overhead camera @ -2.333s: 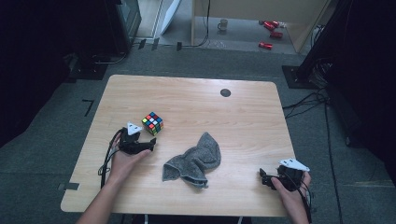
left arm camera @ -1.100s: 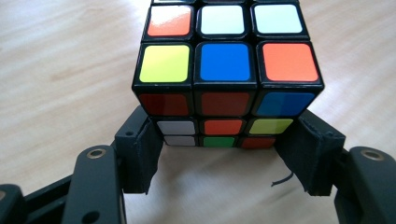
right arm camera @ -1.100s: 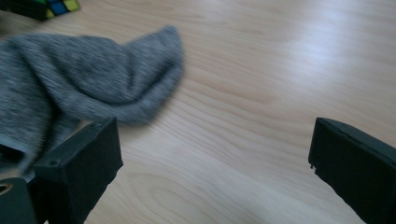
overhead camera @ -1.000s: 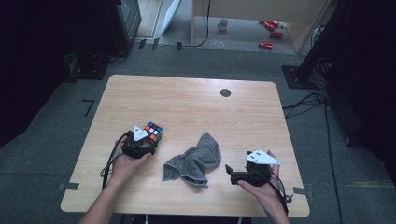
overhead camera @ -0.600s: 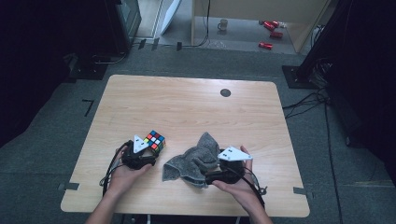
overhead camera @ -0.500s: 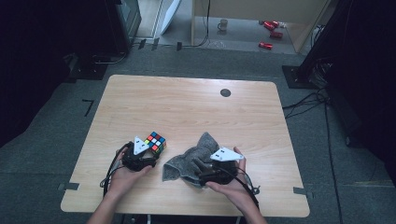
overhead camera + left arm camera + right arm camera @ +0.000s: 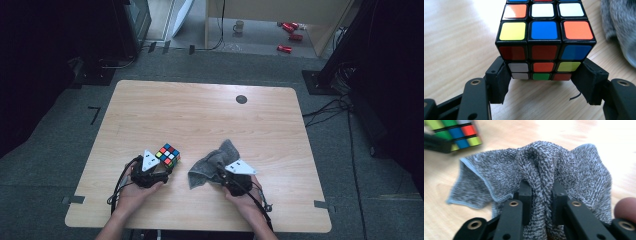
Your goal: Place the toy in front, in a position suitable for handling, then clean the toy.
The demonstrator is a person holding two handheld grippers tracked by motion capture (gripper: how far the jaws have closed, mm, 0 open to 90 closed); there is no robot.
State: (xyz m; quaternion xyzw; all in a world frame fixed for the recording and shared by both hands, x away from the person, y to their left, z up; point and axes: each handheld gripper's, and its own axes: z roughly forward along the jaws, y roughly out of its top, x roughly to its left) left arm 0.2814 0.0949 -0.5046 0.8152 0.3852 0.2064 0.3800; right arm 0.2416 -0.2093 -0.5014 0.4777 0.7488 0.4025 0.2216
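At the near edge of the wooden table (image 7: 210,105) the person's two forearms come in, each hand holding a gripper. The right gripper (image 7: 541,192) has its jaws pinched together on a raised fold of the grey cloth (image 7: 564,170); the jaws have just been closing, and the fold now stands bunched between the pads, rising past them as a narrow ridge. In the high view the right gripper (image 7: 223,176) sits at the cloth's near right edge, and the cloth (image 7: 210,165) stretches away from it, its long axis running from the near left corner up toward the far right, where a tip points away from the person. The left gripper (image 7: 544,80) has its jaws set against the two lower sides of the puzzle cube (image 7: 544,37), clamped on it. The cube rests flat on the table, one flat face turned squarely to the gripper, with no long axis of its own. In the high view the cube (image 7: 168,154) lies just left of the cloth, near it but apart, with the left gripper (image 7: 161,167) just behind it on the person's side. Farther off, a small dark round disc (image 7: 241,99) is set into the tabletop near the far edge.
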